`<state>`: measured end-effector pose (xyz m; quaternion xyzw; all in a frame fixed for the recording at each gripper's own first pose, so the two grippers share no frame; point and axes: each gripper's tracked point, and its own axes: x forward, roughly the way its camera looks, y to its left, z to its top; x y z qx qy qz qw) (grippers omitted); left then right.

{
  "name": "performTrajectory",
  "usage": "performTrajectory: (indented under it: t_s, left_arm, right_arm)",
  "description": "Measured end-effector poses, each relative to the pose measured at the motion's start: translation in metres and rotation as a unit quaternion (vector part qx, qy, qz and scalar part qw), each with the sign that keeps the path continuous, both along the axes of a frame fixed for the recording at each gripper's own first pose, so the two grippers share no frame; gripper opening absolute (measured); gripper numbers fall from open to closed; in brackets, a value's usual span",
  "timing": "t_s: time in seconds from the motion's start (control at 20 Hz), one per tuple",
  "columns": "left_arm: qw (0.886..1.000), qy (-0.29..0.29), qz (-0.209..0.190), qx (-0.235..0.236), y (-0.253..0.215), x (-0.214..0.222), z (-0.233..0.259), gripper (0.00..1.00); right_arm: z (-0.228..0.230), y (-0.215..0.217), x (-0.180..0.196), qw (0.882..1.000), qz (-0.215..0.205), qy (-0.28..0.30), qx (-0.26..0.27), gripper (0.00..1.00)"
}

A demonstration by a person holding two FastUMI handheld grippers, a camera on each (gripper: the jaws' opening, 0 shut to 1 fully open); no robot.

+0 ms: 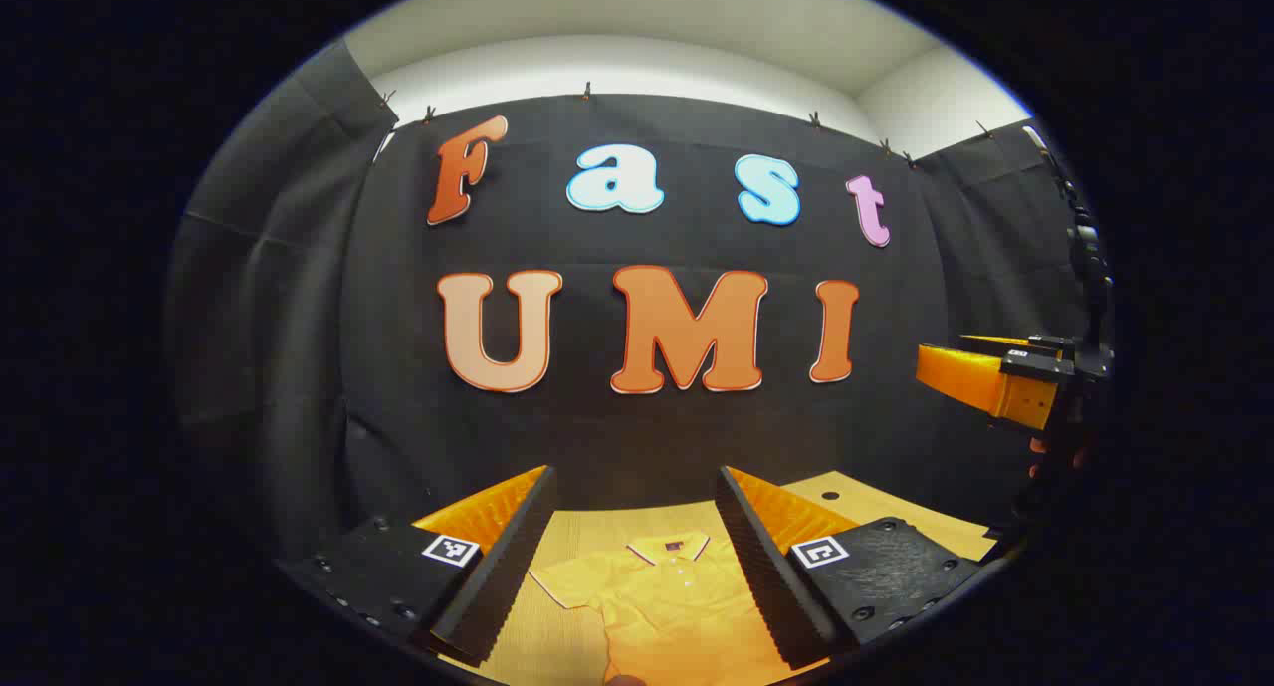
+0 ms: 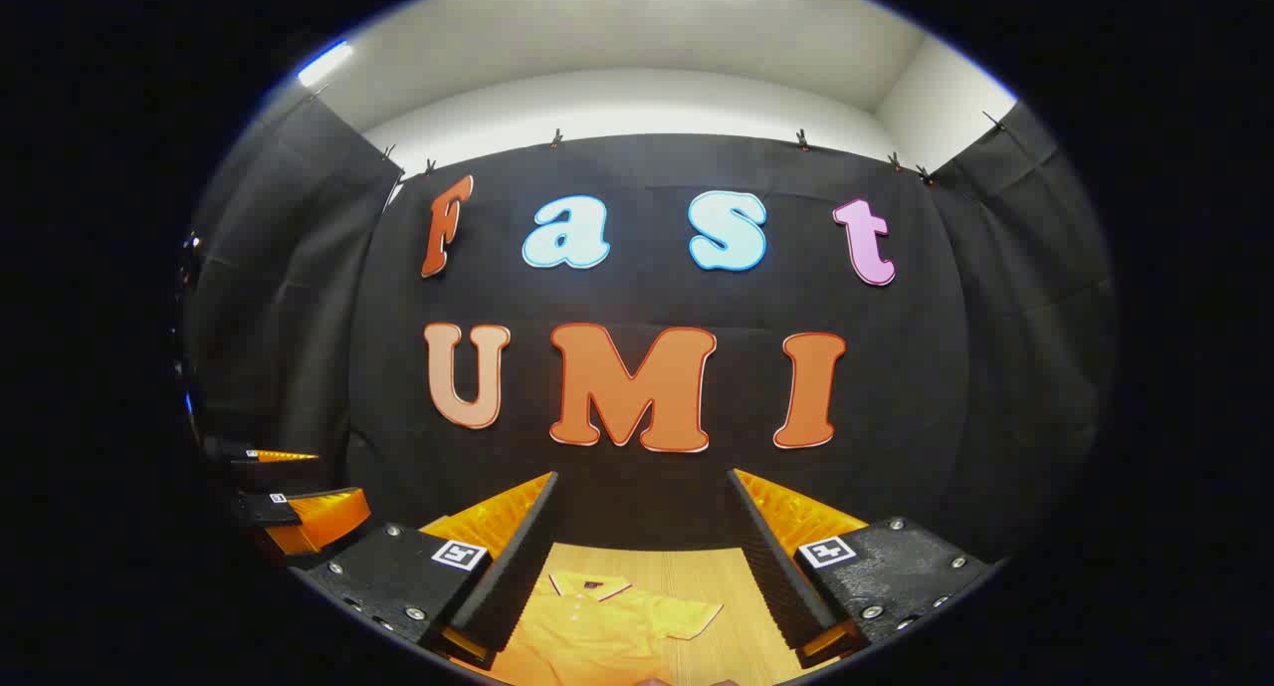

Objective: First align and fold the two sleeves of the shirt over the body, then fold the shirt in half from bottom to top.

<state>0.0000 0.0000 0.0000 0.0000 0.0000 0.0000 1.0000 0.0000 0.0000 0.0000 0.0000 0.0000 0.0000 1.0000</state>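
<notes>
My left gripper and right gripper hang spread apart above the yellow polo shirt, lying flat, collar away, on the wooden table. Light, limp cloth, I judge: I would pinch each sleeve by its cuff edge.

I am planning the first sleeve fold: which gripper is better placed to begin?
Probably either. The left gripper sees one sleeve between its open fingers, and the right gripper sees the other sleeve of the shirt. Both hover above.
</notes>
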Motion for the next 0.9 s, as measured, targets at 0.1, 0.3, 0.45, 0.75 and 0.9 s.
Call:
performTrajectory:
  t_s: [0.1, 0.3, 0.45, 0.75, 0.9]
  left_arm:
    - [1.0, 0.001, -0.005, -0.016, -0.01, -0.002, 0.004, 0.98]
    - [1.0, -0.004, 0.012, -0.005, -0.011, -0.009, 0.016, 0.98]
    - [1.0, -0.004, 0.013, 0.005, -0.011, -0.013, 0.009, 0.98]
    - [1.0, 0.0, 0.023, -0.019, 0.005, -0.009, -0.012, 0.96]
    - [1.0, 0.009, 0.019, -0.022, 0.013, -0.004, -0.027, 0.98]
  right_arm:
    - [-0.008, 0.006, -0.007, 1.0, 0.009, 0.008, -0.012, 1.0]
    - [-0.029, 0.003, -0.016, 0.999, 0.015, 0.031, 0.0, 1.0]
    - [-0.043, -0.009, -0.019, 0.999, 0.006, 0.053, -0.004, 0.98]
    - [-0.061, -0.014, -0.013, 0.998, -0.004, 0.059, -0.005, 0.98]
    - [-0.08, -0.011, -0.008, 0.997, -0.007, 0.083, -0.002, 0.98]
